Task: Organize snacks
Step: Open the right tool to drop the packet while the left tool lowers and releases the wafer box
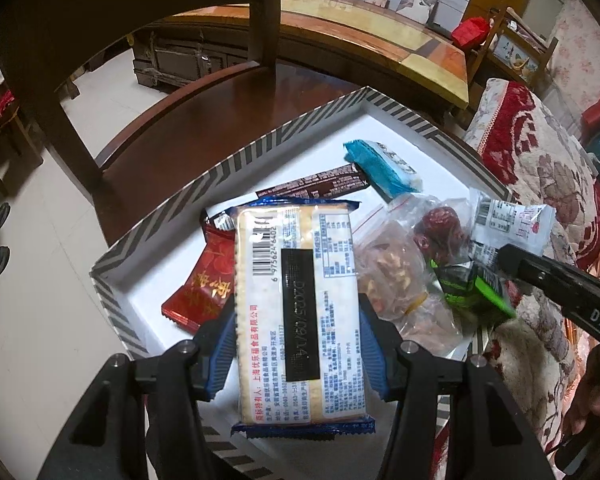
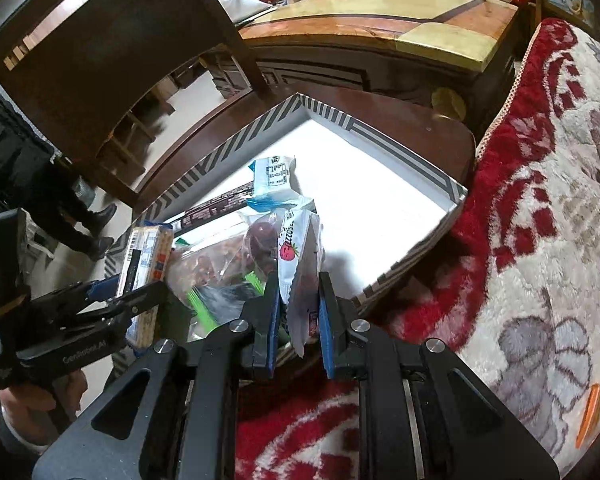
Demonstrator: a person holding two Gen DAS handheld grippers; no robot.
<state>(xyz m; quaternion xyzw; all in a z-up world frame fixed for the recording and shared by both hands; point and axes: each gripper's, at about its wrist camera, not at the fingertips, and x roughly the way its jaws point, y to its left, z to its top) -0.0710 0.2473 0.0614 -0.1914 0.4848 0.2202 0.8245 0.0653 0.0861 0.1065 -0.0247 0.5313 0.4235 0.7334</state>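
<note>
In the left wrist view, a flat rectangular packet of pale crackers in a clear wrapper with blue ends (image 1: pixel 298 304) is pinched between the blue pads of the left gripper (image 1: pixel 296 352), whose jaws are pressed against its long sides. The packet is held above a shallow white box with a grey-striped rim (image 1: pixel 236 160), which is set on a dark wooden chair seat (image 1: pixel 204 108). Inside the box are seen a red foil packet (image 1: pixel 206 280), a long dark brown bar (image 1: pixel 316 186), a teal and white packet (image 1: pixel 380 164) and a clear plastic bag of dried fruit and nuts (image 1: pixel 400 268). At the right, a green and black packet (image 1: pixel 472 292) lies beside the tip of the right gripper (image 1: pixel 512 260).

In the right wrist view, a thin white sachet printed with a red strawberry (image 2: pixel 296 264) is gripped between the right gripper's nearly closed jaws, over the box's near edge. The cracker packet is seen at the left. A red and cream floral blanket (image 2: pixel 540 240) is spread just beside the box.
</note>
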